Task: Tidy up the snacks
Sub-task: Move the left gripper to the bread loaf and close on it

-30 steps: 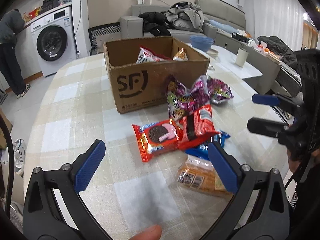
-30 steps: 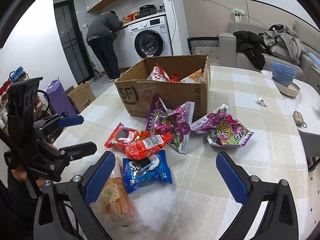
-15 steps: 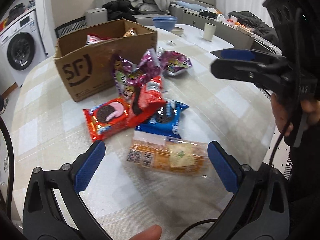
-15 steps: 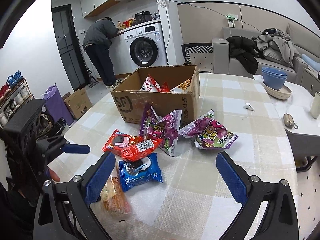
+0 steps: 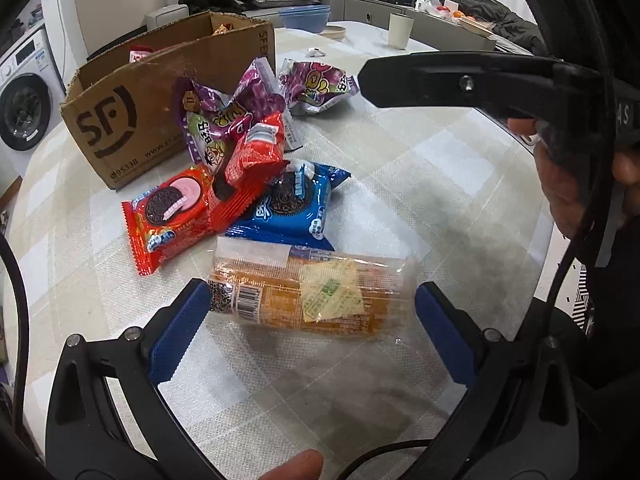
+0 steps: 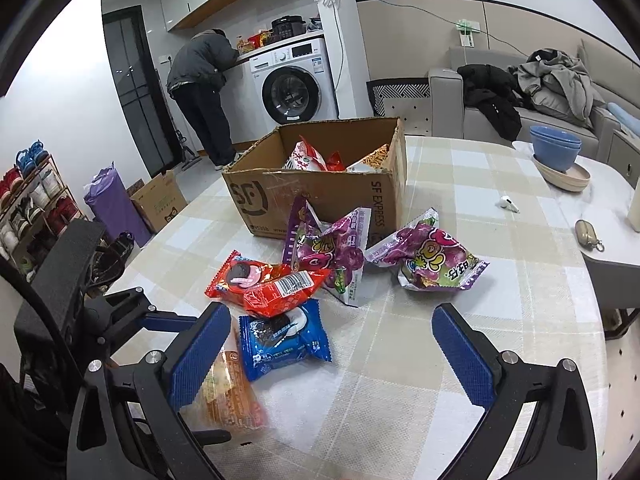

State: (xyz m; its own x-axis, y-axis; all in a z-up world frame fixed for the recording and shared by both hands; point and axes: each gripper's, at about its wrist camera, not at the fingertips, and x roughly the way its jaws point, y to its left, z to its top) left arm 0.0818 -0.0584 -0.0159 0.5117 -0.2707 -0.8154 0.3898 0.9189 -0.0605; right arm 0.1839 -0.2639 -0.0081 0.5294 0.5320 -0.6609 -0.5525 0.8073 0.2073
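Observation:
An open SF cardboard box (image 5: 132,108) (image 6: 320,196) with snacks inside stands on the checked table. In front of it lie two purple candy bags (image 5: 224,116) (image 6: 428,258), red Oreo packs (image 5: 176,208) (image 6: 264,284), a blue Oreo pack (image 5: 292,208) (image 6: 284,336) and an orange clear-wrapped pack (image 5: 308,292) (image 6: 228,396). My left gripper (image 5: 312,312) is open with its fingers on either side of the orange pack, not closed on it. My right gripper (image 6: 332,344) is open and empty, hovering over the blue pack.
Blue bowls on a plate (image 6: 556,156), an earbud (image 6: 508,204), a key pouch (image 6: 586,232) and a cup (image 5: 400,30) sit at the table's far right. A person stands at the washing machine (image 6: 296,84). A sofa (image 6: 540,92) is behind.
My left gripper moved forward and down until its open fingers straddle the orange pack. The right gripper drew back slightly and its arm now crosses the left view's upper right.

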